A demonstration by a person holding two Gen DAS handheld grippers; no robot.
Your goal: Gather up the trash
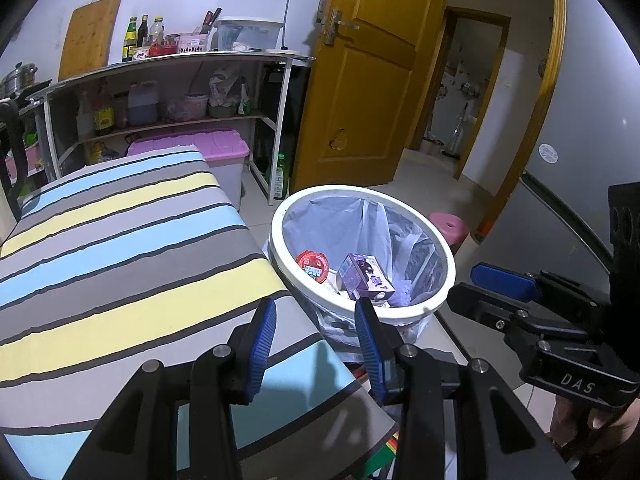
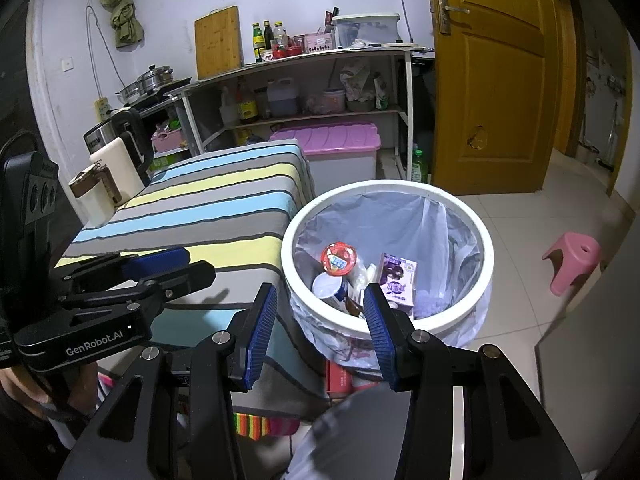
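Trash sits in the white bin [image 2: 386,326]: purple carton [image 2: 397,279] at 3 o'clock, red lid [image 2: 338,257] at 11, remainder obscured. Left gripper [image 1: 316,320] and right gripper [image 2: 320,305] both open, empty.

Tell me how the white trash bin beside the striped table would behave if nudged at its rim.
The white trash bin looks like thin plastic, holding only a purple carton and a red-lidded cup, so it is probably light and would slide or tip. Its loose bag liner would likely crumple.
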